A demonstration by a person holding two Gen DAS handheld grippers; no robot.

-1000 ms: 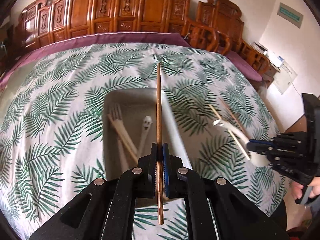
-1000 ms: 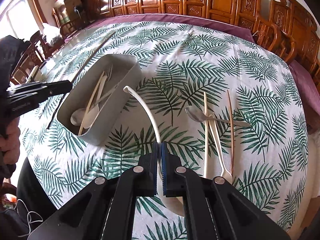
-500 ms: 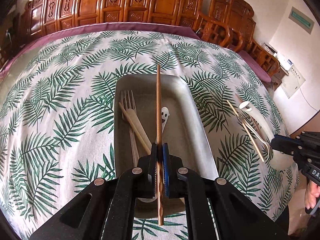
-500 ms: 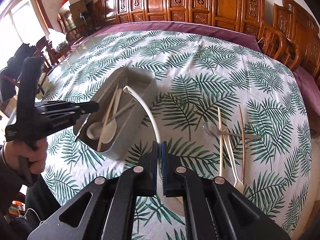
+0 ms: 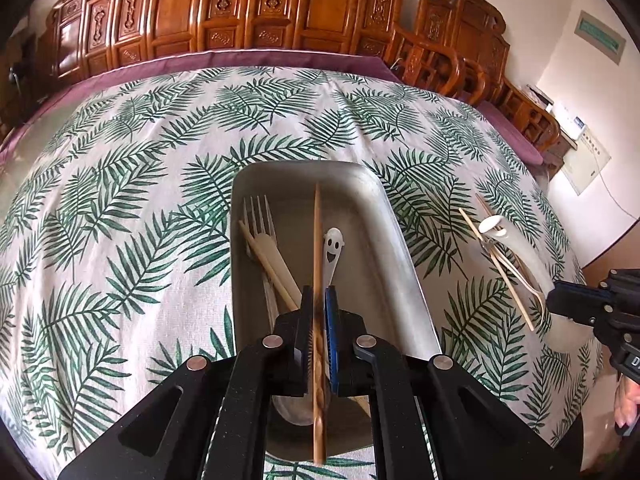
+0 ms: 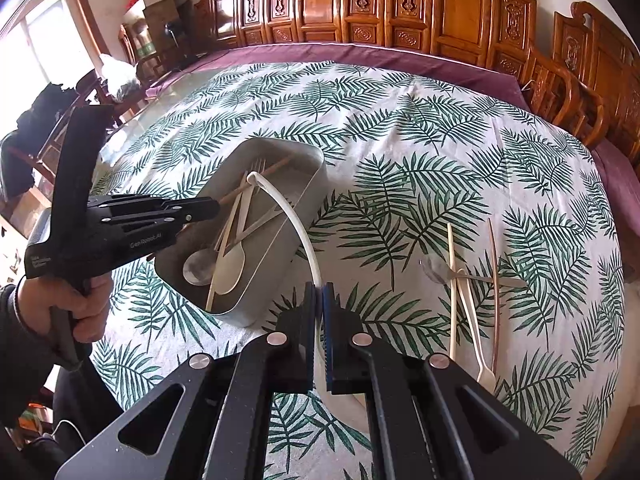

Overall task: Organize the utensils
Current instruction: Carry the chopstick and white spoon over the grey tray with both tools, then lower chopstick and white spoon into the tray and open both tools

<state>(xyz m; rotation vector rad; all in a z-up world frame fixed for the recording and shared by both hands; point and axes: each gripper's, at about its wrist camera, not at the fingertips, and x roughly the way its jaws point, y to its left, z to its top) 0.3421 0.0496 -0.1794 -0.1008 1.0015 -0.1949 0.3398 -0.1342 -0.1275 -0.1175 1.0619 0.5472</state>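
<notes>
My left gripper [image 5: 319, 294] is shut on a brown wooden chopstick [image 5: 317, 232] and holds it lengthwise over the grey metal tray [image 5: 400, 248]. The tray holds a fork [image 5: 258, 214], a pale wooden utensil, a chopstick, a white smiley-face spoon [image 5: 332, 246] and a metal spoon [image 6: 196, 268]. My right gripper [image 6: 319, 294] is shut on the curved handle of a white ladle [image 6: 296, 220], just right of the tray [image 6: 280, 248]. The left gripper also shows in the right wrist view [image 6: 208, 206].
Loose utensils lie on the leaf-print tablecloth at the right: a metal spoon [image 6: 436, 270], chopsticks [image 6: 452, 280] and a pale fork [image 6: 482, 372]. Carved wooden chairs [image 6: 560, 92] ring the table's far side. A person's hand [image 6: 76, 300] holds the left gripper.
My left gripper has moved forward and down with the chopstick, so it now lies low over the tray. My right gripper has carried the ladle left, closer to the tray.
</notes>
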